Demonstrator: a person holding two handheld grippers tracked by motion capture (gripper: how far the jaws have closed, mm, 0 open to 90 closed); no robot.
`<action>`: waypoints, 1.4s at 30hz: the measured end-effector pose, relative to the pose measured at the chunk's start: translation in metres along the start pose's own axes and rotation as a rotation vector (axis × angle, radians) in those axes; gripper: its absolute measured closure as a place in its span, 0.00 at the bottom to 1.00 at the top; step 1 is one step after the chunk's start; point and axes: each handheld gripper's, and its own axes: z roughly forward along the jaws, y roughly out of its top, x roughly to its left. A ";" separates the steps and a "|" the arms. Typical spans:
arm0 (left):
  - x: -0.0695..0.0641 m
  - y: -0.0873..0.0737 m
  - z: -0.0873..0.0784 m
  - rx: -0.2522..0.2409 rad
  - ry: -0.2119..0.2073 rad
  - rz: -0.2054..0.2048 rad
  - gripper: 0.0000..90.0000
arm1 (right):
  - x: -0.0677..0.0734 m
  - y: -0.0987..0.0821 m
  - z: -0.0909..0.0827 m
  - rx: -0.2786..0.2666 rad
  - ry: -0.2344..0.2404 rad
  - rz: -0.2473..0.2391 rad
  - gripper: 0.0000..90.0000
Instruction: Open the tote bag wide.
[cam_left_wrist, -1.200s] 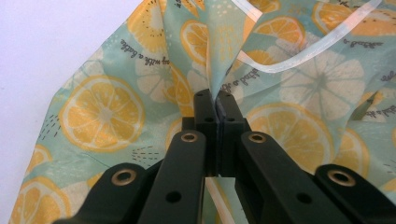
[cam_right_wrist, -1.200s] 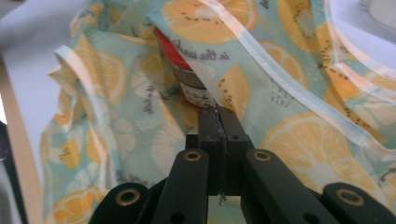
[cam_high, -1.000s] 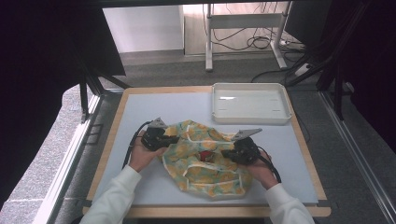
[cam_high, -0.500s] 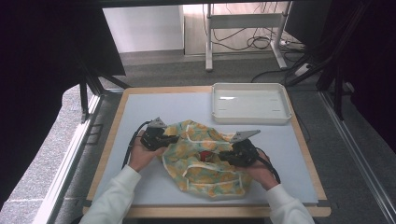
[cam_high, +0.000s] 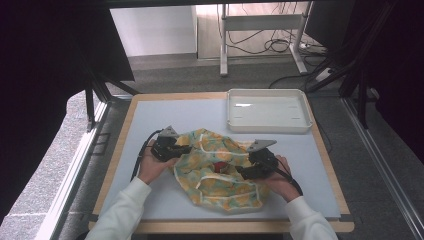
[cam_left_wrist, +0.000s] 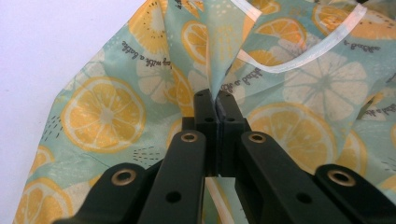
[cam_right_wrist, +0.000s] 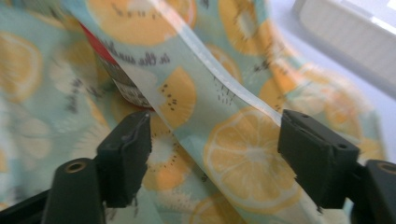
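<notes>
Fabric printed with yellow citrus slices on pale teal, a thin, limp, light bag (cam_high: 217, 172), lies crumpled at the high view's lower centre between left gripper (cam_high: 184, 149) and right gripper (cam_high: 239, 171). Left gripper view: jaws pinch a raised fold at centre. Right gripper view: jaws have just been opening and stand wide around the white-taped hem (cam_right_wrist: 219, 77), probably the firmest place to grip.

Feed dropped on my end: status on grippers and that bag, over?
Left gripper shut on lemon-print bag. Right gripper jaws just opened, trimmed bag edge between them, unpinched. White tray clear behind.
</notes>
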 end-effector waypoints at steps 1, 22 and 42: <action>0.000 0.000 0.000 0.000 0.000 0.000 1.00 | 0.001 0.000 0.003 0.014 -0.008 -0.008 0.27; 0.001 0.002 -0.004 -0.016 0.005 -0.005 1.00 | -0.014 0.008 -0.007 -0.133 0.018 0.002 0.98; 0.020 0.007 -0.020 -0.056 0.081 -0.057 1.00 | -0.028 0.049 0.007 -0.221 0.027 0.088 0.98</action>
